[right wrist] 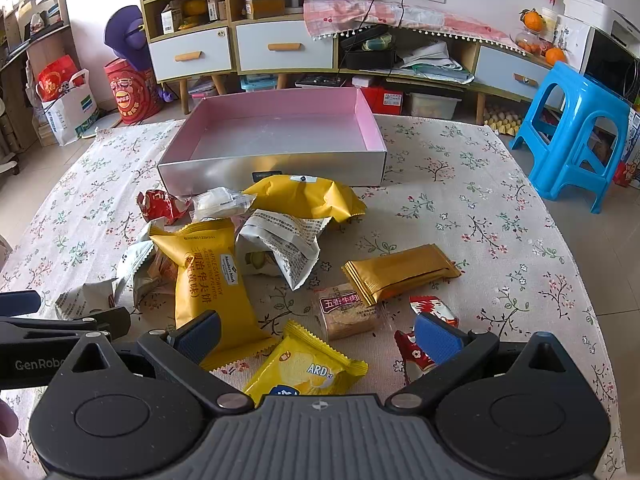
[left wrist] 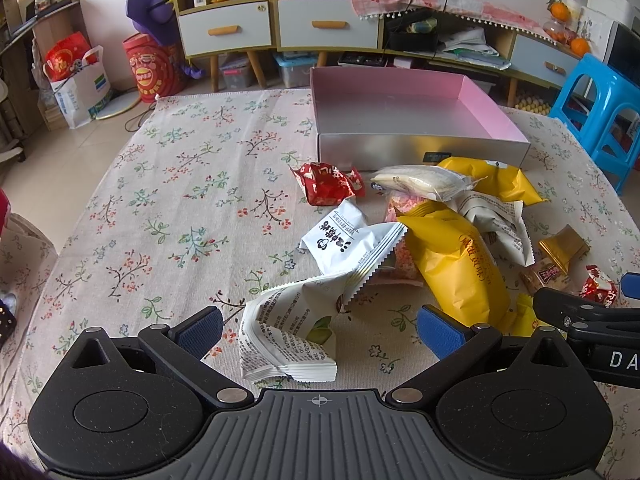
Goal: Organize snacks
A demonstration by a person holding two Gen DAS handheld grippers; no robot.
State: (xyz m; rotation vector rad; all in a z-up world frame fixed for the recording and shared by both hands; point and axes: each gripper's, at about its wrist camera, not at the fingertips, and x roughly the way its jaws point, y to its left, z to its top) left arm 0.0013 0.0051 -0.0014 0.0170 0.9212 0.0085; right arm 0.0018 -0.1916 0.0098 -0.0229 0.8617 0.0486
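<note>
Between my left gripper's (left wrist: 319,332) spread, empty fingers lies a white wrapper (left wrist: 286,338); I'd pinch its middle. Right gripper (right wrist: 318,338) likewise released.

The pink speckled packet (left wrist: 404,236) lies mostly buried under the long yellow packet (left wrist: 452,264) and a white wrapper (left wrist: 352,244), the right gripper (left wrist: 580,308) is cut by the left wrist view's edge, and the small print on the white wrappers is unreadable.

Snack packets (right wrist: 248,248) yellow, white, red, gold, heaped loosely on tabletop; open pink-lined box (right wrist: 276,136) just behind, nothing inside.
</note>
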